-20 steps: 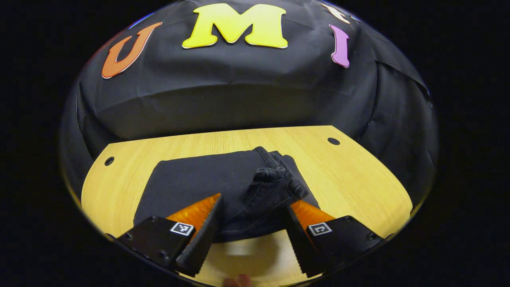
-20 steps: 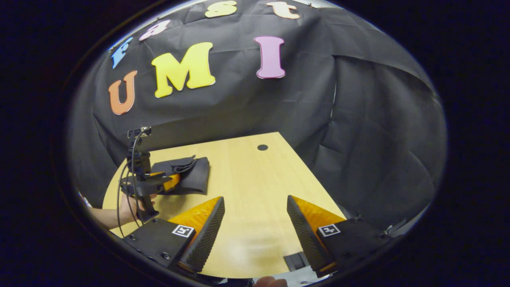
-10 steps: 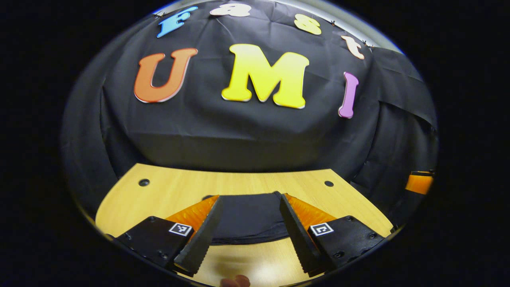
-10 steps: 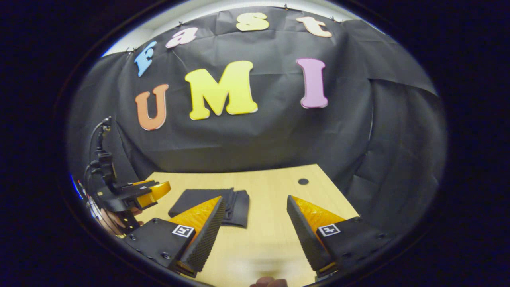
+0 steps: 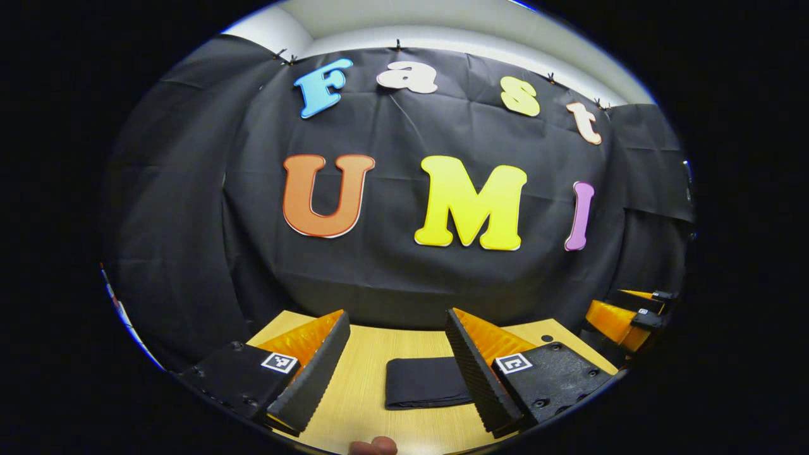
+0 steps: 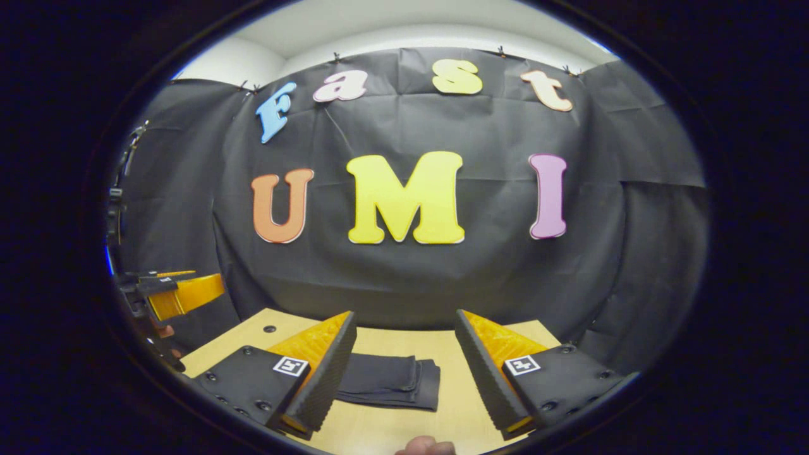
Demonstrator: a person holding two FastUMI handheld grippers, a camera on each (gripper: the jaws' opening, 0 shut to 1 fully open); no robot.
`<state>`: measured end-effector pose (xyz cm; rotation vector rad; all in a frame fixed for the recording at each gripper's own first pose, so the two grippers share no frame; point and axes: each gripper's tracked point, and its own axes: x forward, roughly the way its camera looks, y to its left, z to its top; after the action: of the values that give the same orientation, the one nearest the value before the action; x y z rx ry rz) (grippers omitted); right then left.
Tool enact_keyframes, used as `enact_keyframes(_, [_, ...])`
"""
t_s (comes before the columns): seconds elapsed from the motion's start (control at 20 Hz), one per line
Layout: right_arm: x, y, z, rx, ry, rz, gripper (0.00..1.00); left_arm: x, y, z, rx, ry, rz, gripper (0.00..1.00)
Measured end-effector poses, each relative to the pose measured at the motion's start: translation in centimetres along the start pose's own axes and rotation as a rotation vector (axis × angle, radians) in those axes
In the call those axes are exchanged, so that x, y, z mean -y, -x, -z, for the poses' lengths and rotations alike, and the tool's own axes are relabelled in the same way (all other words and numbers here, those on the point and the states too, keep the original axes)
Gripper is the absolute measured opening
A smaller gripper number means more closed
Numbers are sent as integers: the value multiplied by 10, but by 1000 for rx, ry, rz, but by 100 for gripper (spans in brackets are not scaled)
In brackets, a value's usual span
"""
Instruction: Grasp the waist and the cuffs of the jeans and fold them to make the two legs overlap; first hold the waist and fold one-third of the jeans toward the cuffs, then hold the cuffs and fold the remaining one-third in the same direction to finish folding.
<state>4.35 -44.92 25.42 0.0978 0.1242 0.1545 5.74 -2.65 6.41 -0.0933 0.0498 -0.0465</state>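
Two views, same story: wooden table w/ dark jeans lying flat on it as a compact folded bundle, below and ahead of both tools. In left gripper view, left gripper wide open, nothing held, bundle low between its fingers, slightly right of centre; long axis runs crosswise to the jaws. In right gripper view, right gripper equally wide open, empty, jeans just left of centre w/ stacked layer edges showing at the bundle's right end. Neither touching cloth; both raised clear, roughly equally near. Looks like folding done: edges fairly even, no loose leg or cuff trailing. Probably only retreat left.
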Motion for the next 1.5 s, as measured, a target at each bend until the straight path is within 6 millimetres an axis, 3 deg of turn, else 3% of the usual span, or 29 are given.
enact_keyframes(0.1, [-7,5,-7,29,9,0,94,-6,13,-6,25,12,-9,98])
enact_keyframes(0.45, [-35,21,6,28,50,-19,95,-10,32,-6,29,23,-15,98])
enact_keyframes(0.95, [-50,16,8,32,39,-40,95,-16,32,-7,29,15,-18,98])
enact_keyframes(1.4, [-45,9,9,29,28,-34,94,-13,28,-7,23,12,-15,100])
enact_keyframes(1.5, [-42,7,6,33,32,-30,96,-5,26,-8,26,23,-7,93])
